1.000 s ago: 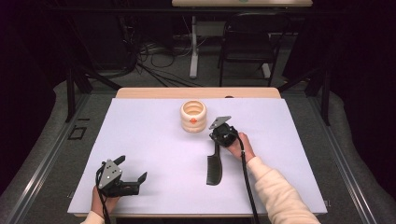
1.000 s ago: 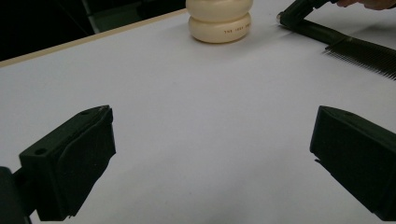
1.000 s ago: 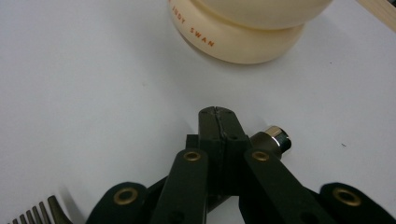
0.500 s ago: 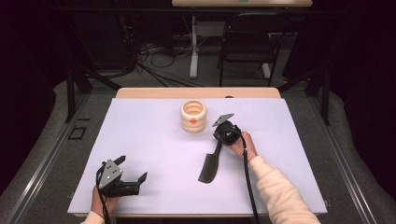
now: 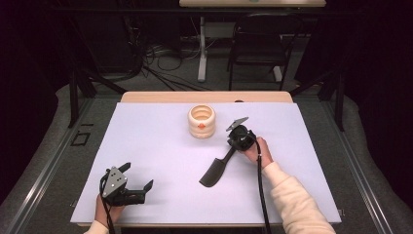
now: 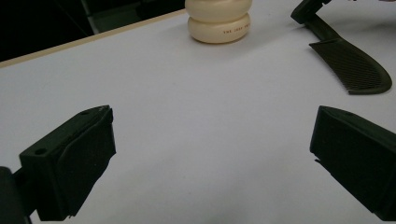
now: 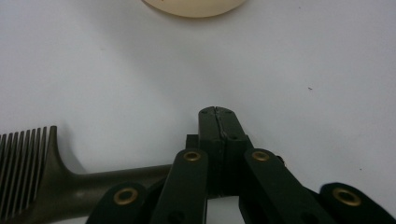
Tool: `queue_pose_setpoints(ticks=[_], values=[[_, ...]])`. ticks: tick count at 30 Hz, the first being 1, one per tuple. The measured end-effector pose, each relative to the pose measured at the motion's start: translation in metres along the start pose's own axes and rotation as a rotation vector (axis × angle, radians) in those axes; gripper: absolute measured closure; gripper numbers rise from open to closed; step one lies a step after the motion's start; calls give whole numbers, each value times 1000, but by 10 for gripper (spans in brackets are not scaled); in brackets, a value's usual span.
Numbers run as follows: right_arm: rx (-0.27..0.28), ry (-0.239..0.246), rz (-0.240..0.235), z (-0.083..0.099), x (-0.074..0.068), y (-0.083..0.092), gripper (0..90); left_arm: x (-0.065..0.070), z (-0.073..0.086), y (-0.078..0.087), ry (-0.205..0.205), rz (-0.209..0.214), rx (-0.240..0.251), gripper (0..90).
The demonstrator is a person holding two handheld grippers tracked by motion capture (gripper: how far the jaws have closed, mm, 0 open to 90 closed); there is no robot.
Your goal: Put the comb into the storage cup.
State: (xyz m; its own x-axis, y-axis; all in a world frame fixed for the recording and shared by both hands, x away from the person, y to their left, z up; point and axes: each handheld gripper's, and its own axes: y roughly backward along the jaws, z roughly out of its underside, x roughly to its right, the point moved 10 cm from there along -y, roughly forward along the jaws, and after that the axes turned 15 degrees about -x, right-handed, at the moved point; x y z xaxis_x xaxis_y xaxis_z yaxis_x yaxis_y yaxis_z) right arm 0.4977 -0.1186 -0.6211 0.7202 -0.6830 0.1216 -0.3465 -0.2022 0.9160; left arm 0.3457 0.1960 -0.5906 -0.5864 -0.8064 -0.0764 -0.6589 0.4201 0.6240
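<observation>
Two tongs sit over the white tabletop (image 5: 160,146). Left tongs (image 5: 138,181) rest low near the front edge, jaws wide apart, holding nothing. A dark comb (image 5: 215,170) lies in the middle. Right tongs (image 5: 233,145) pinch its handle tight. A cream pot (image 5: 201,121) stands just behind.

A white surface (image 5: 160,146) is carrying two things: a cream ribbed holder (image 5: 201,121) is standing upright near its far edge, and a dark comb (image 5: 215,170) is lying flat near the middle, well apart from it
</observation>
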Motion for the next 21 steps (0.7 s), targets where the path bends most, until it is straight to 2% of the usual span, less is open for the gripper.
queue_pose_setpoints(ticks=[2,3,5,10,13,21], values=[[-12,-2,4,3,2,0,900,0,0,0,0,0,0,0],[-21,-18,1,4,2,1,900,0,0,0,0,0,0,0],[-18,-3,5,4,4,1,900,0,0,0,0,-1,2,0],[-34,-13,4,10,7,3,900,0,0,0,0,-1,0,0],[-43,-33,1,15,9,4,900,0,0,0,0,-2,0,0],[-65,-28,1,26,10,7,900,0,0,0,-3,-2,-4,0]])
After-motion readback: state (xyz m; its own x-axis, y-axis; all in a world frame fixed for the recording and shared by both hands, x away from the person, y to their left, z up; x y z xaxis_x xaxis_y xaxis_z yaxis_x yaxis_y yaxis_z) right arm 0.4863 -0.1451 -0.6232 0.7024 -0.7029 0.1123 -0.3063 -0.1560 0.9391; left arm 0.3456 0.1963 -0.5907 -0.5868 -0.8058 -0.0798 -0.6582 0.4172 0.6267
